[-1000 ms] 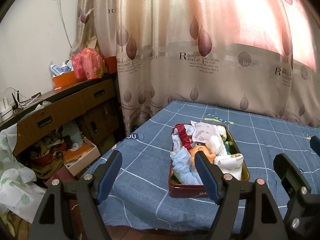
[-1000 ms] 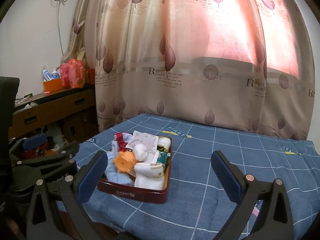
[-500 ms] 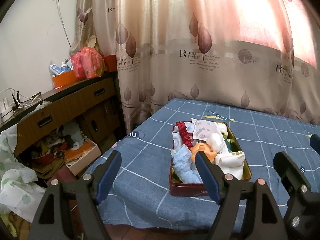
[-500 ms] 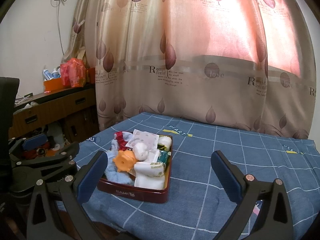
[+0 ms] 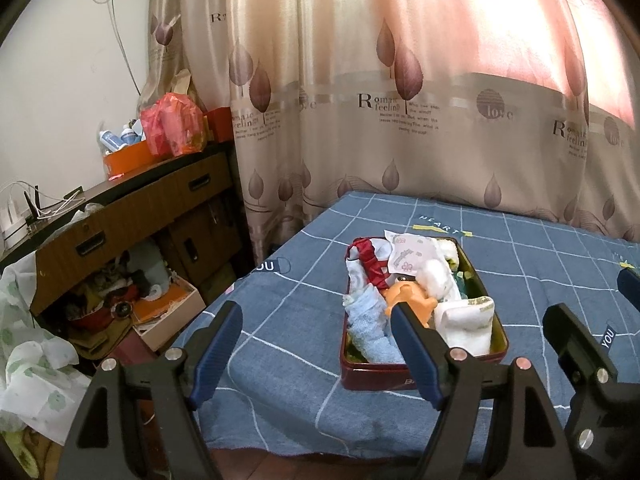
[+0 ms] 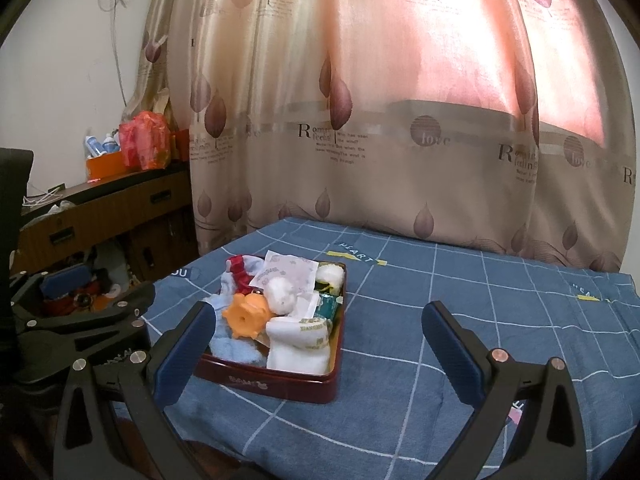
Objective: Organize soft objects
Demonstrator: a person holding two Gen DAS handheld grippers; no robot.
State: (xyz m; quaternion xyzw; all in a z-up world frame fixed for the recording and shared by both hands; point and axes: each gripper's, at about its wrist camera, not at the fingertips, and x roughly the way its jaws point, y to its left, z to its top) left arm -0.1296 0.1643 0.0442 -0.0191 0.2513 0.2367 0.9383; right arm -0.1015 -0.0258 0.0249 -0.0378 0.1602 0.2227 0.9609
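Nothing has shifted: both my grippers, left [image 5: 316, 350] and right [image 6: 318, 346], still hang wide open and empty before the full tin [image 6: 280, 382]; sorting hasn't begun.

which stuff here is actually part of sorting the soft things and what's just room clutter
Part of the job:
- red tin on the blue checked cloth
- light blue towel
- white sock
- orange toy
- red scrunchie

Just lying about:
- wooden desk
- red plastic bag
- orange box
- curtain
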